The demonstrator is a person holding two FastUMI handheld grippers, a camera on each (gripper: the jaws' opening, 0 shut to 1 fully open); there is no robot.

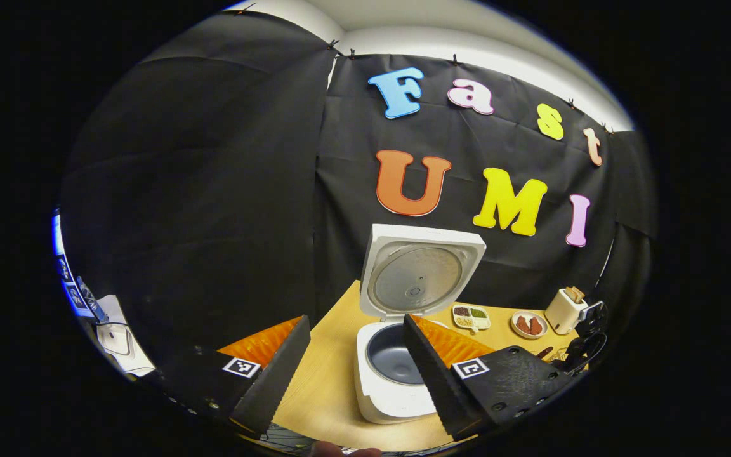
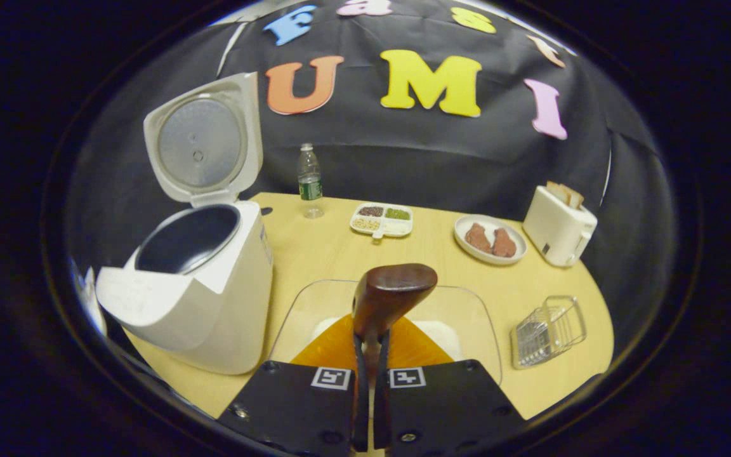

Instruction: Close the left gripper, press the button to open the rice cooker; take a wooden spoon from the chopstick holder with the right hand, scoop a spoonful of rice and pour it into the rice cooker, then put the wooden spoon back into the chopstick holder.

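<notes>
Left gripper [image 1: 356,362] hangs with its fingers spread wide and nothing between them, back from the rice cooker [image 1: 394,371]. In the left gripper view the cooker's lid [image 1: 419,273] stands upright and the dark inner pot is bare, so the button press looks done and this hand is likely keeping clear of the mouth.

Right gripper [image 2: 370,355], in the right gripper view, is clamped narrow on the wooden spoon [image 2: 388,295], whose bowl points forward above the clear container [image 2: 486,330] of white rice. That placement suits a scoop; whether the bowl already carries rice I cannot tell. The open cooker sits just left, an easy swing away, and the wire chopstick holder [image 2: 546,330] waits to the right.
</notes>
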